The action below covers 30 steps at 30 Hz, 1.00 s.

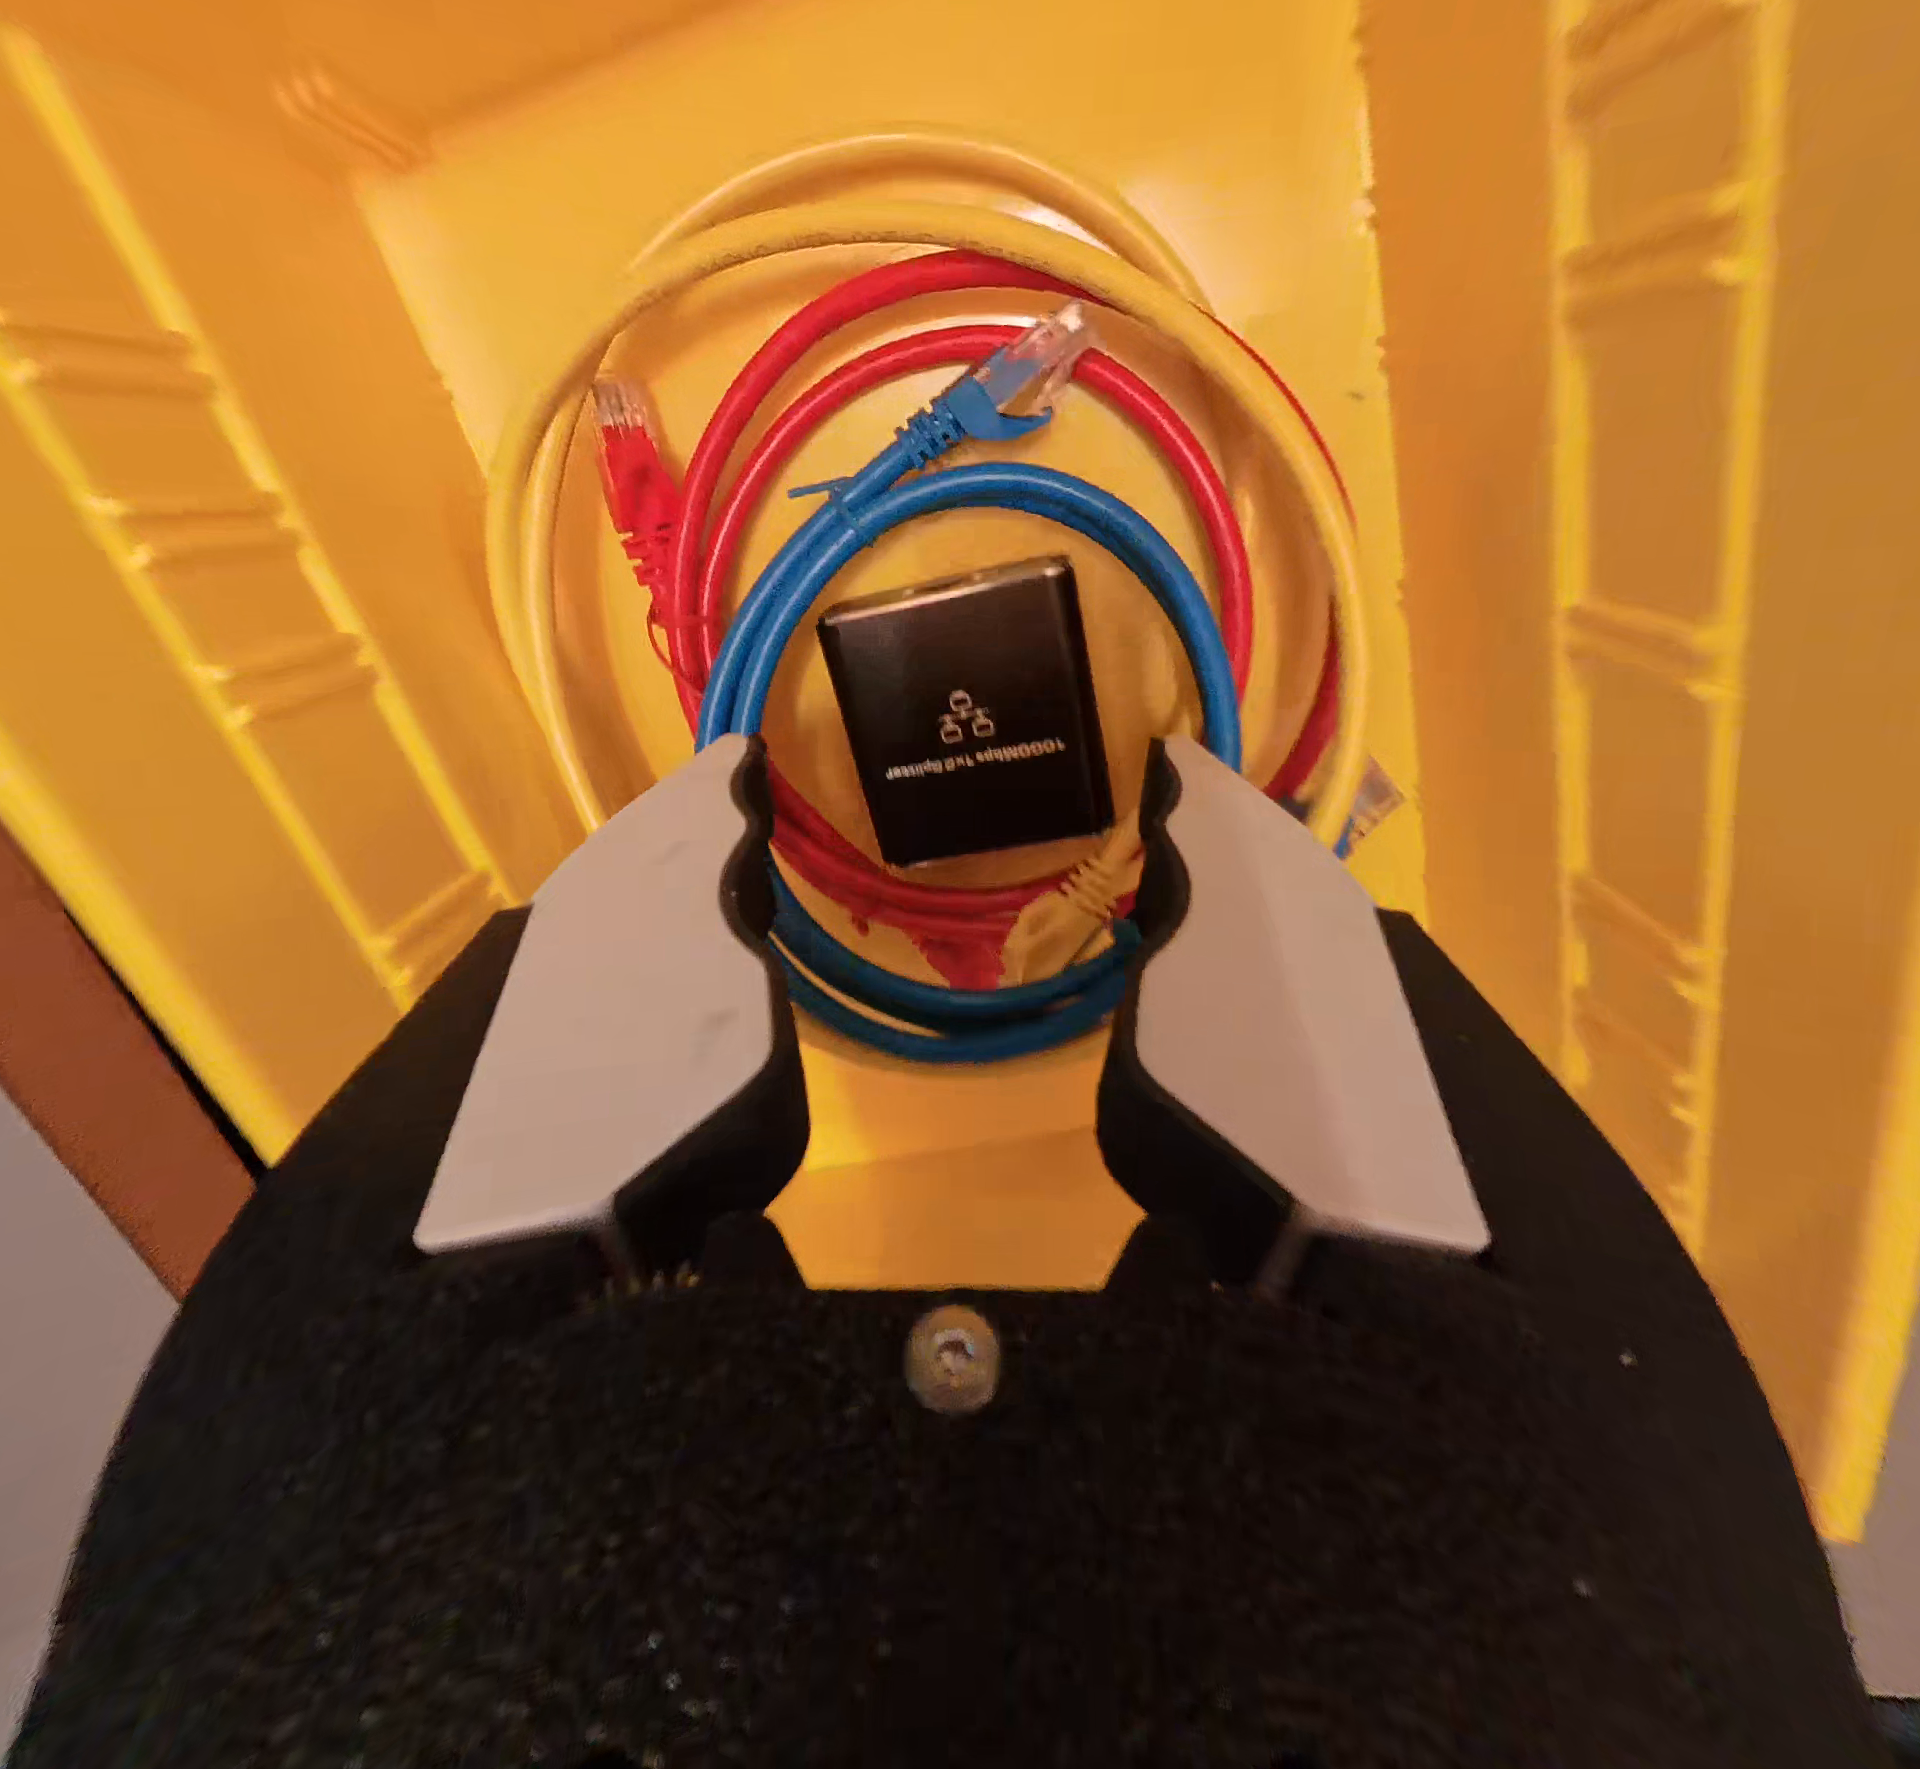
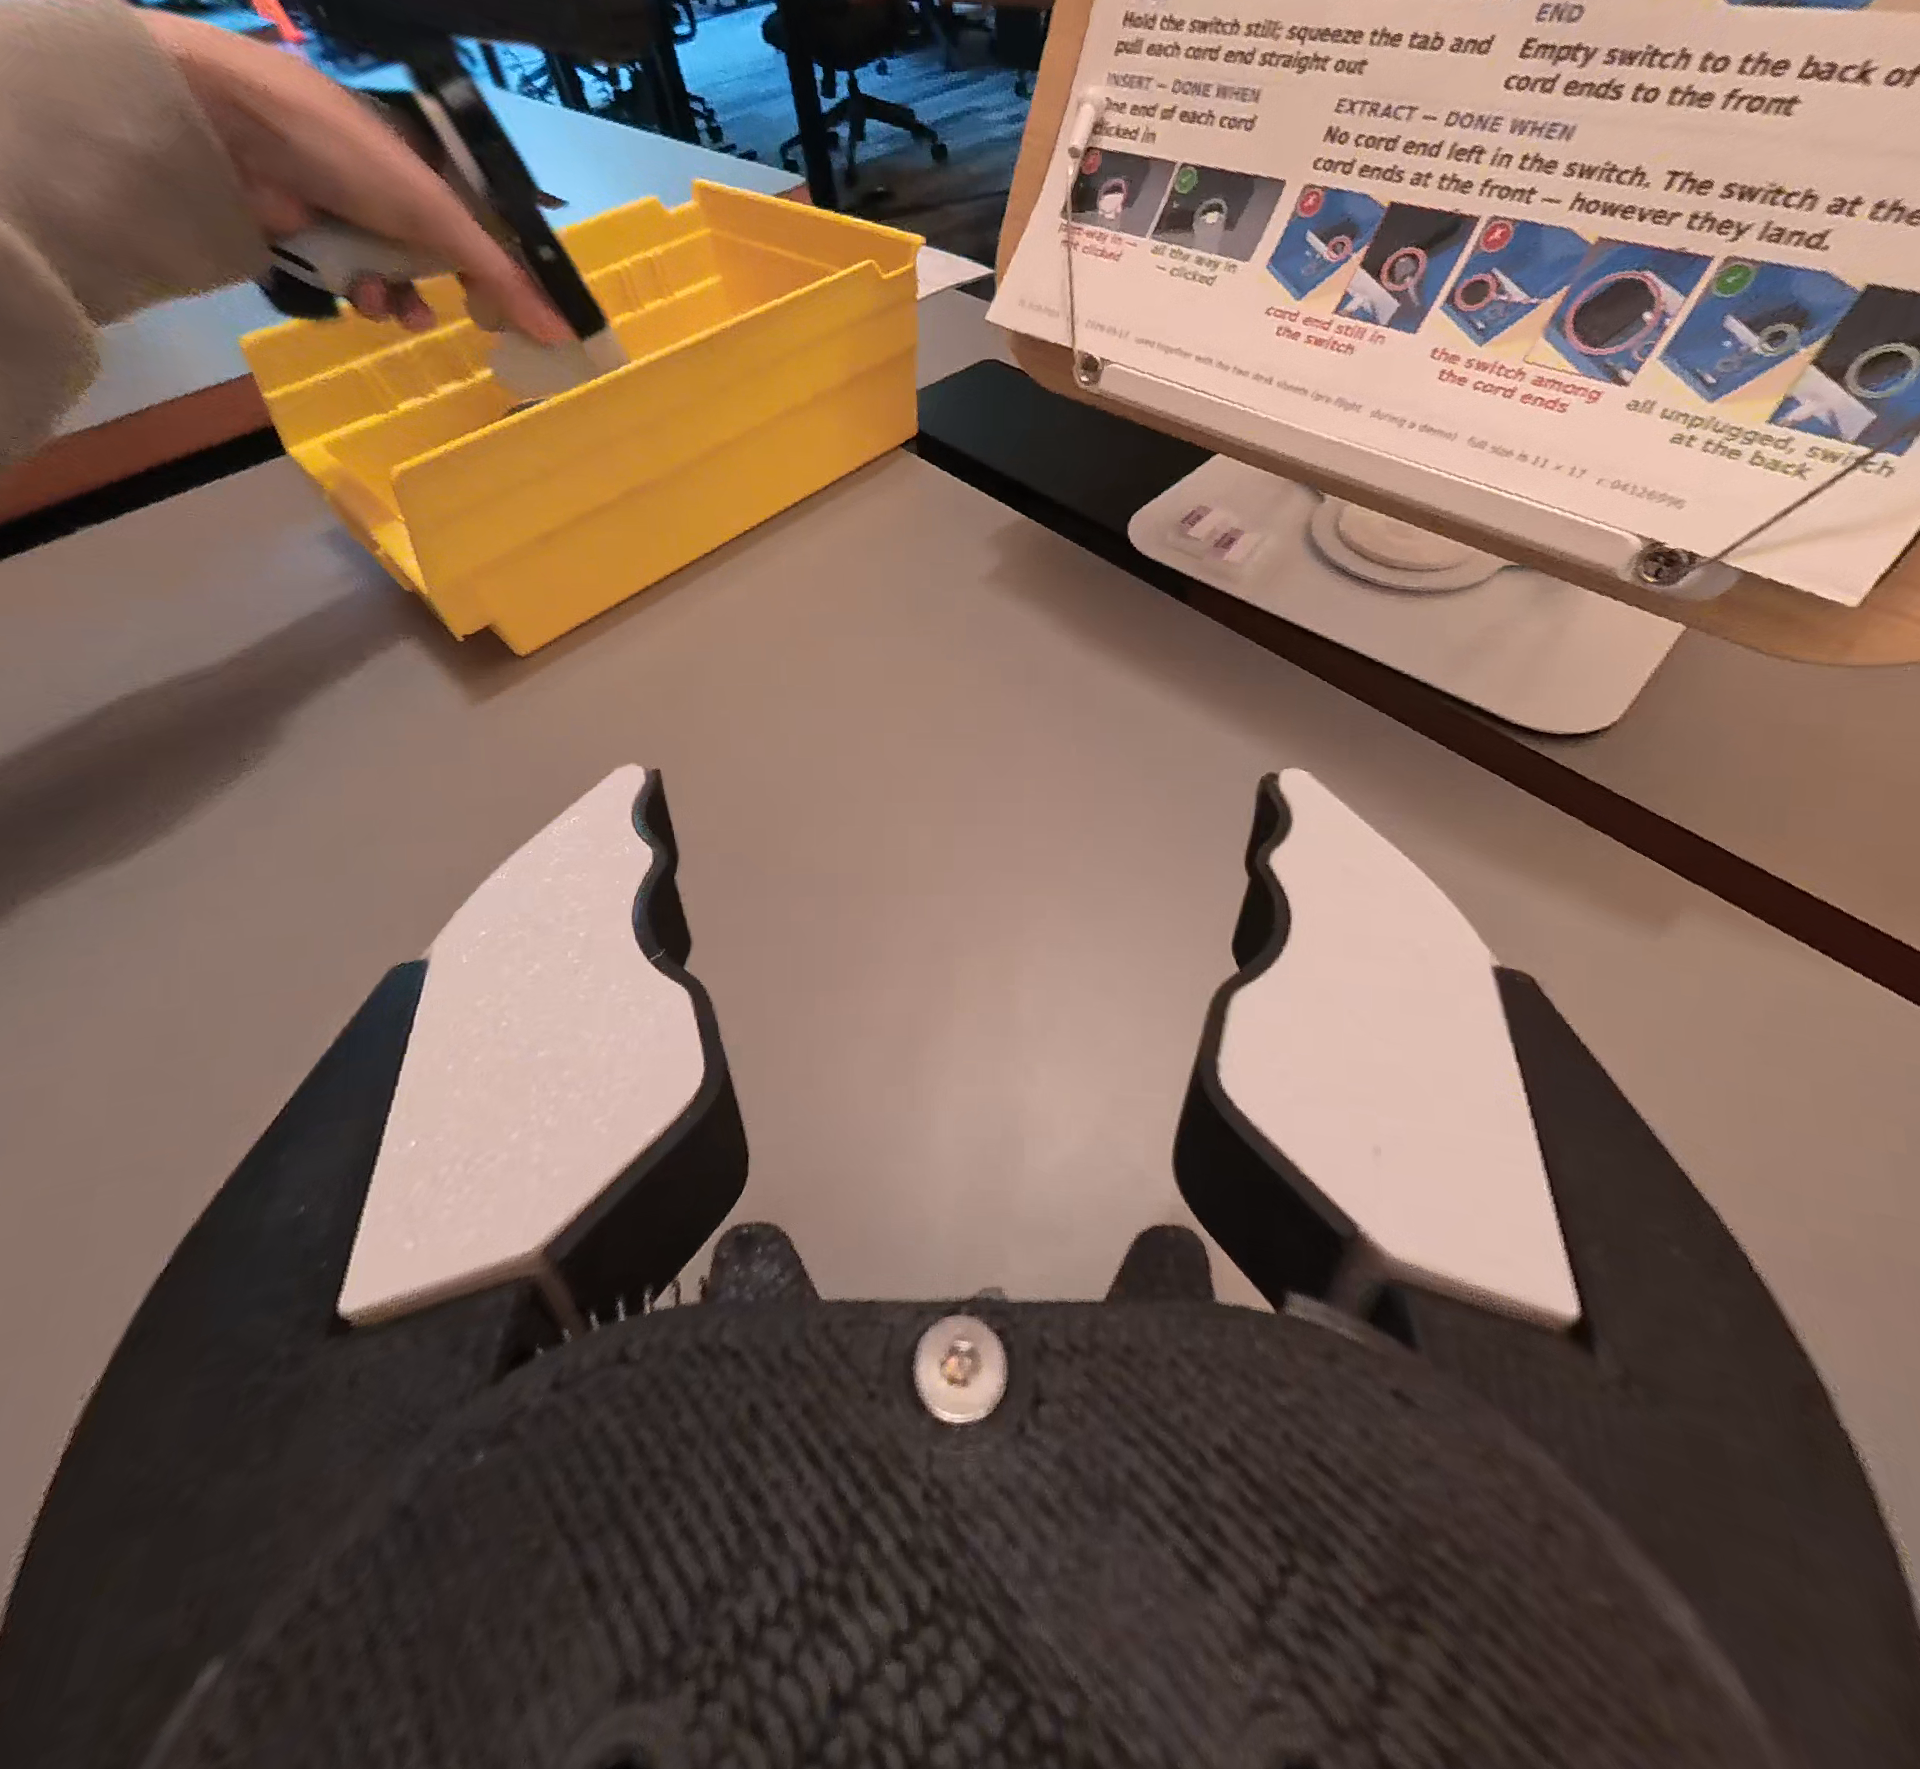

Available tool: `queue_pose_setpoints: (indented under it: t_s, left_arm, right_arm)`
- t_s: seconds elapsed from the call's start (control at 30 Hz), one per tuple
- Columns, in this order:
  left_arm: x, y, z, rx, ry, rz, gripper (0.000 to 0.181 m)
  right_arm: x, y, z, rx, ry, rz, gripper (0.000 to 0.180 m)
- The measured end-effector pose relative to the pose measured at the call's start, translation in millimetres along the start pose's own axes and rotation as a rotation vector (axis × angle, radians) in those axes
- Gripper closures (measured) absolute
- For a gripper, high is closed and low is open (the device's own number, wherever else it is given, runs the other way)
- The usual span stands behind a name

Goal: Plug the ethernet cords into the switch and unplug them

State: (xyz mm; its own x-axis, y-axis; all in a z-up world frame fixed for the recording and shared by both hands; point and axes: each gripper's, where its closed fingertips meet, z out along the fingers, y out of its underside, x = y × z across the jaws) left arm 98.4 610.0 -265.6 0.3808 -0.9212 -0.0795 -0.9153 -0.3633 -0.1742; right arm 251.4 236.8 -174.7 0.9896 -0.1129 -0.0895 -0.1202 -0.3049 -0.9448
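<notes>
In the left wrist view a small black switch (image 1: 966, 711) lies on the floor of a yellow bin (image 1: 1195, 161), inside coils of blue cord (image 1: 1174, 556), red cord (image 1: 1153, 389) and yellow cord (image 1: 727, 265). No cord is plugged in. A blue plug (image 1: 1013, 379) and a red plug (image 1: 634, 462) lie loose behind the switch. My left gripper (image 1: 954, 769) is open and empty, its fingers either side of the switch's near end, above it. My right gripper (image 2: 961, 805) is open and empty over the grey table (image 2: 935, 680), well short of the bin (image 2: 665, 462).
In the right wrist view a person's hand (image 2: 312, 192) holds the left gripper (image 2: 551, 358) down into the bin at the table's far left. A tilted instruction sheet on a white stand (image 2: 1455, 618) is at the right. Desks and chairs are beyond. The left gripper's tips are roughly 40 cm from the right gripper's. The left tips stand about 6 cm off the red plug (image 1: 634, 462).
</notes>
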Motion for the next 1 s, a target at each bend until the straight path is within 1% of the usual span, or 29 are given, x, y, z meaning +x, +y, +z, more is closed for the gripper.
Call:
queue_pose_setpoints:
  t_s: [0.07, 0.23, 0.27, 0.33, 0.43, 0.67, 0.83, 1.0]
  left_arm:
    - [-3.2, -2.4, 9.6, -0.020, 0.003, -0.025, 0.119]
    - [-5.9, -2.1, 24.6, -0.070, 0.023, -0.082, 0.119]
    - [-5.8, -2.2, 26.3, -0.077, 0.022, -0.087, 0.119]
    - [-3.2, -4.2, 28.0, -0.081, 0.026, -0.087, 0.124]
    - [-0.2, -1.0, 33.2, -0.124, 0.022, -0.088, 0.124]
    - [-0.9, 0.8, 35.5, -0.167, -0.007, -0.123, 0.124]
    - [2.9, 10.8, 33.0, -0.236, -0.008, -0.093, 0.124]
    - [1.8, 9.7, 37.6, -0.219, -0.048, -0.068, 0.123]
  right_arm:
    - [-3.0, 2.0, 0.6, -0.012, -0.007, -0.023, 0.075]
    - [-8.9, 6.5, 3.5, -0.035, -0.037, -0.035, 0.079]
    - [-9.4, 6.8, 3.9, -0.035, -0.039, -0.035, 0.079]
    - [-9.3, 7.6, 4.4, -0.039, -0.039, -0.041, 0.079]
    - [-9.0, 9.0, 4.6, -0.046, -0.041, -0.044, 0.080]
    - [-7.3, 11.6, 4.9, -0.063, -0.032, -0.063, 0.081]
    - [-5.6, 14.3, 5.0, -0.084, -0.015, -0.099, 0.081]
    - [-8.7, 14.5, 6.0, -0.088, -0.027, -0.104, 0.082]
